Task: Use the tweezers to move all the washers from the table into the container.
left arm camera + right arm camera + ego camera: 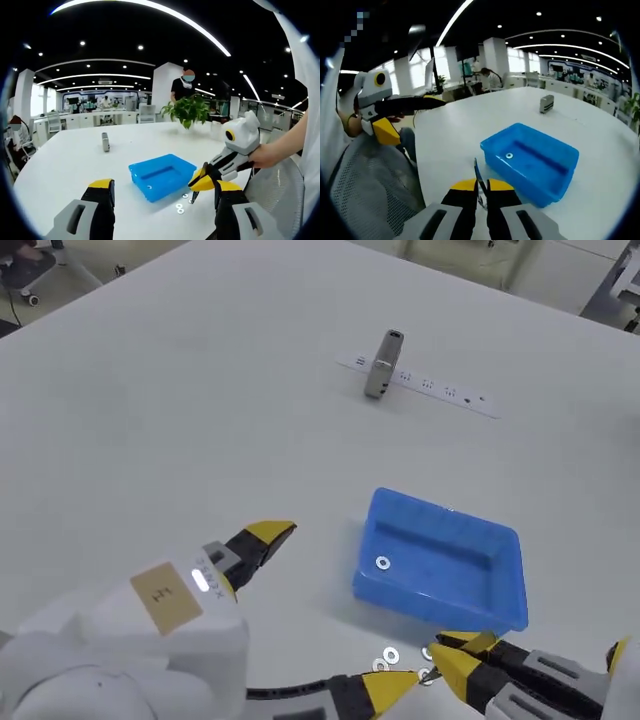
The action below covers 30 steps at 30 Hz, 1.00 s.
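Since the right gripper [479, 186] is clamped on the tweezers [477, 175] and the left gripper [162, 186] hangs apart, take the washers [390, 655] at 7 o'clock of the container [500, 538] singly, by the rim.

A broad white table [180, 420] stands in an open office, with a dark ceiling [125, 25] of spotlights [140, 47] above and a white pillar [162, 87] at centre.

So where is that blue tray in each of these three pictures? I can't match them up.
Head view: the blue container is lower right of centre.
Left gripper view: the blue container is just below centre.
Right gripper view: the blue container is right of centre, in the lower half.
Shared landmark: the small grey box standing farther back than the container.
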### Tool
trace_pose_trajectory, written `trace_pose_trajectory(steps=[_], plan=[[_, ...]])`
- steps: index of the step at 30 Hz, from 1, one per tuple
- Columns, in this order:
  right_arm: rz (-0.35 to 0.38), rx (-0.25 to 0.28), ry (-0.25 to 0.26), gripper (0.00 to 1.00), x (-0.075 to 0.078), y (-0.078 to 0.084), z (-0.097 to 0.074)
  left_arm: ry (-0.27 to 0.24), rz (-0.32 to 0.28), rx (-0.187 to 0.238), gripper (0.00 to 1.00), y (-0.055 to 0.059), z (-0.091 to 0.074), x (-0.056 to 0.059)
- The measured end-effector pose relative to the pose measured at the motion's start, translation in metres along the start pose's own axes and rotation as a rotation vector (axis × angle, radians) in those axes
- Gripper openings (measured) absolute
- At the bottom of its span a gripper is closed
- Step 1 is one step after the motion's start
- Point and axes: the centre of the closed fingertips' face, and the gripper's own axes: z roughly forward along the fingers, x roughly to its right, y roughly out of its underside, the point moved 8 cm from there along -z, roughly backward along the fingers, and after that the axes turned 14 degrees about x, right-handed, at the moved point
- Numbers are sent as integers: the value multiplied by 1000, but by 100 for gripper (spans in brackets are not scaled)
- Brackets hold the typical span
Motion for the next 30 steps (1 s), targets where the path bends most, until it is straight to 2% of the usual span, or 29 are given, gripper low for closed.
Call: trace_pose_trajectory(steps=[5,9,14,20,30], plan=[[-25,-8,7,2,1,0,-1,-1,3,-4,83,1,0,0],[5,-1,6,2,4,-1,0,5,7,-5,83,1,0,1],[122,8,77,2,13,-1,-3,7,4,-6,83,1,0,1],[179,85,67,2,16,-18,-8,11,5,-10,83,1,0,1],[186,154,80,2,22,-45,-10,17,7,-19,83,2,1,2]])
